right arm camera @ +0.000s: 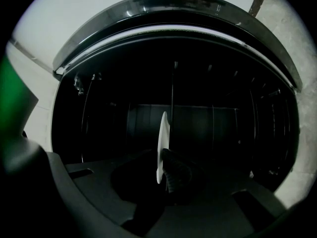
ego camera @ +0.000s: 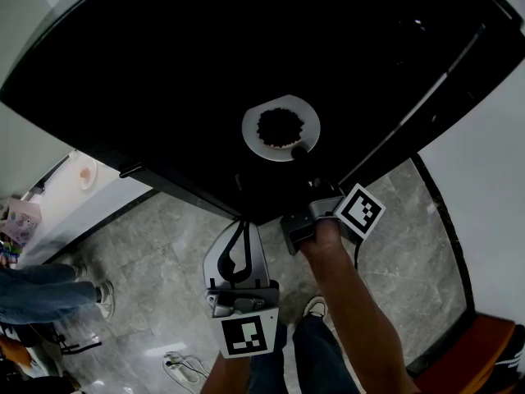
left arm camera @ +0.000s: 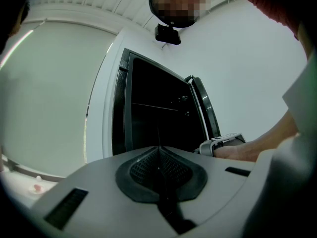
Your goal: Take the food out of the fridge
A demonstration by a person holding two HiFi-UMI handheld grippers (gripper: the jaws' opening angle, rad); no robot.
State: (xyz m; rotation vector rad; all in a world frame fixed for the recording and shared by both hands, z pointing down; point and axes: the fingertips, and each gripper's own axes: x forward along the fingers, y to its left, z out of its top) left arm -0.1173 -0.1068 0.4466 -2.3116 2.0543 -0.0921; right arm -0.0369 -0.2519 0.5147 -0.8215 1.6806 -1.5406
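Right gripper (ego camera: 300, 149) of mine is clamped on the near rim of the plate (ego camera: 256, 135), which sits inside the dark fridge (ego camera: 148, 72): grasped, I judge, not yet drawn out. My left gripper (left arm camera: 159, 168) is pressed together, empty. Thin, smooth white disc; the food (ego camera: 280, 126) is a dark, crumbly mound.

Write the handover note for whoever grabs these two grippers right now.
Left gripper: jaws together, empty, held low outside the fridge.
Right gripper: shut on the near rim of the white plate, reaching into the fridge.
Dark food is piled on the plate, which is inside the fridge opening. I cannot tell whether it rests on a shelf.
Done: fridge open, plate gripped.
Left: draw the plate out level and set it down outside.
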